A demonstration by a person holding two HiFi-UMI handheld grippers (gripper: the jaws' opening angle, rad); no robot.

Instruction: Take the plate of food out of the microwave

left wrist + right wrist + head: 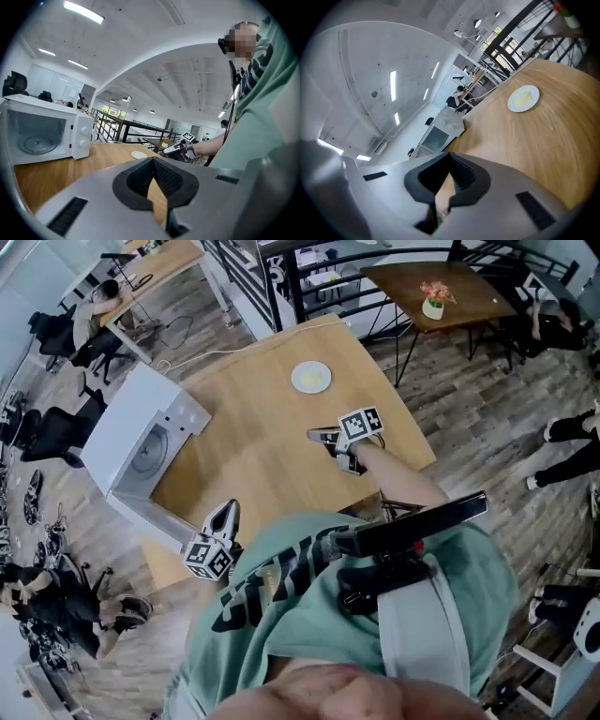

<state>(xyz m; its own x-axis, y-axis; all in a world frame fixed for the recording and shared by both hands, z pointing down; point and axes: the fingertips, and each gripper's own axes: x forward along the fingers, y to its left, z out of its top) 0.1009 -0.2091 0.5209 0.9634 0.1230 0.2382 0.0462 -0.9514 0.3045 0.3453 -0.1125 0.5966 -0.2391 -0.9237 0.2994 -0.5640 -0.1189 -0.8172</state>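
A white plate of yellowish food [310, 377] lies on the wooden table [253, 446], out in the open toward its far side; it also shows in the right gripper view as the plate [523, 98] and in the left gripper view as the plate [138, 154]. The white microwave [141, 442] stands at the table's left edge, its glass door [33, 136] closed over a bare turntable. My right gripper [319, 436] hovers above the table a little nearer than the plate, its jaws together with nothing between them. My left gripper [228, 510] is held near the table's front edge, shut and empty.
A dark wooden table with a potted flower [433, 301] stands beyond a black railing [281, 277] at the back right. People sit at desks with office chairs [66, 334] far left. A person's legs [572, 427] are at the right edge.
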